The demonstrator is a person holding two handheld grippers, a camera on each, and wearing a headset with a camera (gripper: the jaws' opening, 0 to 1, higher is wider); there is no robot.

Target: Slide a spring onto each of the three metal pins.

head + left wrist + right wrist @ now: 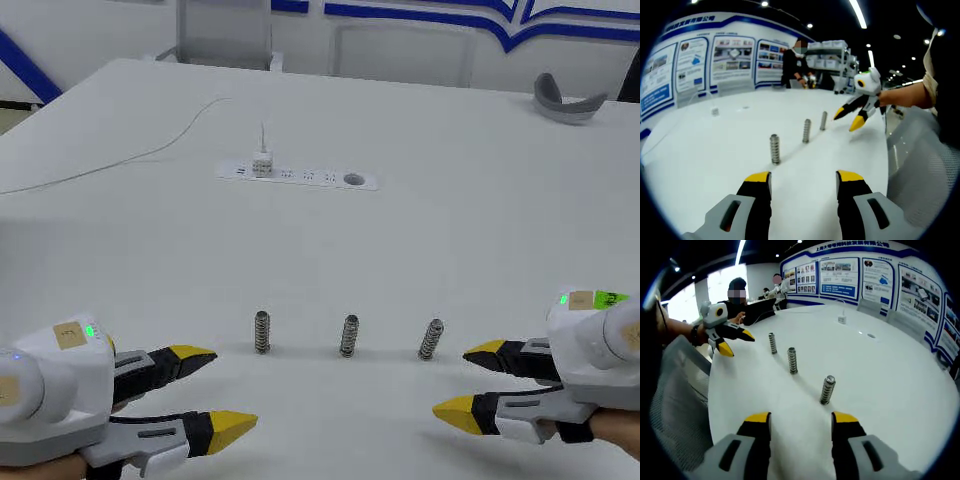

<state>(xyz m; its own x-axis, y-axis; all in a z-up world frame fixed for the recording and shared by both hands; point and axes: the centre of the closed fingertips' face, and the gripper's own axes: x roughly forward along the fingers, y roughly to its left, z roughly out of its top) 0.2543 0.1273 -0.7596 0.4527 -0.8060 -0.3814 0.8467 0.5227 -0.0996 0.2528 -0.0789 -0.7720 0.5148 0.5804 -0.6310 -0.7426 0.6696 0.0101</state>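
Three springs stand upright in a row on the surface. Left claw and right claw flank the row, both released, grasping nothing.

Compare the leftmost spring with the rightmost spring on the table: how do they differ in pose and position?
The leftmost spring stands straight; the rightmost spring seems to lean slightly rightward. The leftmost spring is nearest the left gripper, the rightmost spring nearest the right gripper. Both are grey coils standing on the white table, touched by neither open gripper.
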